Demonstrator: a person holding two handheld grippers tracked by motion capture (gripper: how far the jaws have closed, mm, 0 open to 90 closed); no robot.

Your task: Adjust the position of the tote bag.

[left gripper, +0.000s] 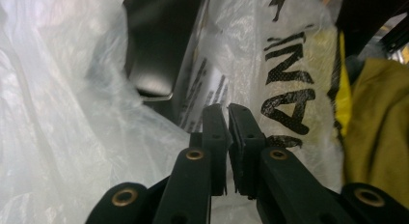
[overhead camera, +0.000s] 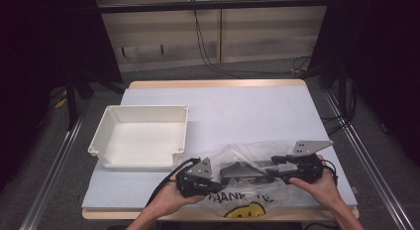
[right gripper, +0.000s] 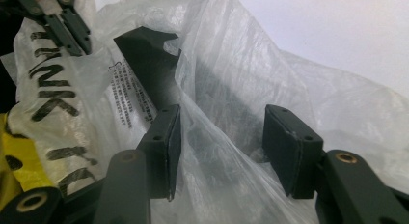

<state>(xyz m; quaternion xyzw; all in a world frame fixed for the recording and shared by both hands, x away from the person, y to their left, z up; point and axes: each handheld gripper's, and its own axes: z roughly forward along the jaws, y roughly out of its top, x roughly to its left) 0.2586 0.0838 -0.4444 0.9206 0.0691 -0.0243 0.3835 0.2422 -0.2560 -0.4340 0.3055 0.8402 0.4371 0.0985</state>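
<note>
A thin clear plastic bag [overhead camera: 257, 153] printed with black letters and a yellow smiley lies at the table's near edge. Inside it is a flat black item [overhead camera: 242, 169] with a white printed label [left gripper: 200, 89]. My left gripper [left gripper: 227, 113] is at the bag's left end, jaws pressed together on a fold of the film beside the lettering; it is also in the high view [overhead camera: 220, 181]. My right gripper [right gripper: 222, 137] is at the bag's right end [overhead camera: 273, 173], its jaws standing apart with loose film bunched between them, the pads not pressing. The black item [right gripper: 144, 55] lies beyond them.
A white rectangular tray [overhead camera: 143, 109] stands on the table's left half, just beyond my left hand. The pale blue table top [overhead camera: 247, 106] stretches away behind the bag. Metal rails run along both sides of the table, and cables lie on the floor beyond.
</note>
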